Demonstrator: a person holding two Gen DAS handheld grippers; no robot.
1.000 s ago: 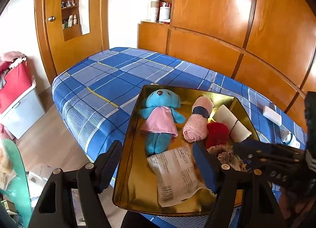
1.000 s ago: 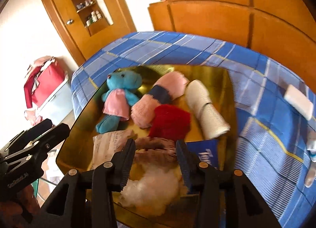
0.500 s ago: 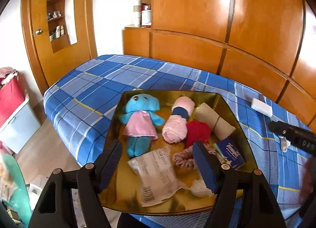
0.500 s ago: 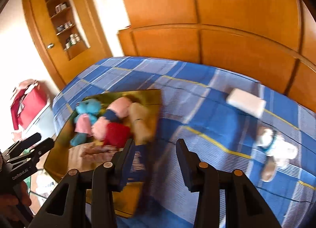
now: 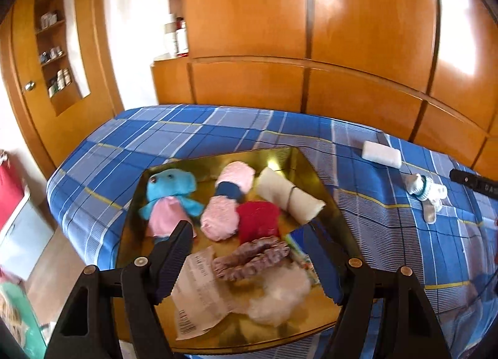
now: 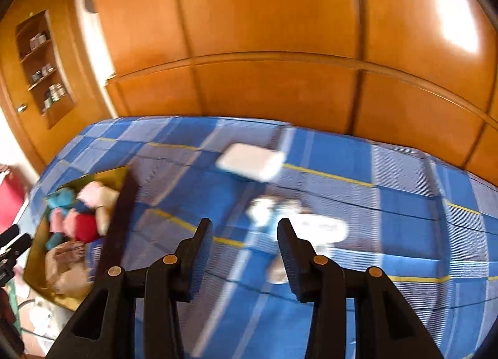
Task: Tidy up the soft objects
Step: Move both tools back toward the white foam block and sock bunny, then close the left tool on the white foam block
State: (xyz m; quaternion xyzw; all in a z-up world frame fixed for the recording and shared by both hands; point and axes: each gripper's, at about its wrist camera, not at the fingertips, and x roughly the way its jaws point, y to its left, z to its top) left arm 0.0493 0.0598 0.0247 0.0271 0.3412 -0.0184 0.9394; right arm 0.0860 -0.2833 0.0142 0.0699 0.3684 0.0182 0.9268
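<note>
My right gripper, a second ago over the near corner of the gold tray with white stuffing between its parted fingers, has swung away to the right of the tray; nothing lies between its fingers now, and the blue plaid bedcover and a blurred small doll lie beyond them. The stuffing lies in the tray's near part. My left gripper has shifted toward the tray's near right corner, framing the brown frilled fabric.
</note>
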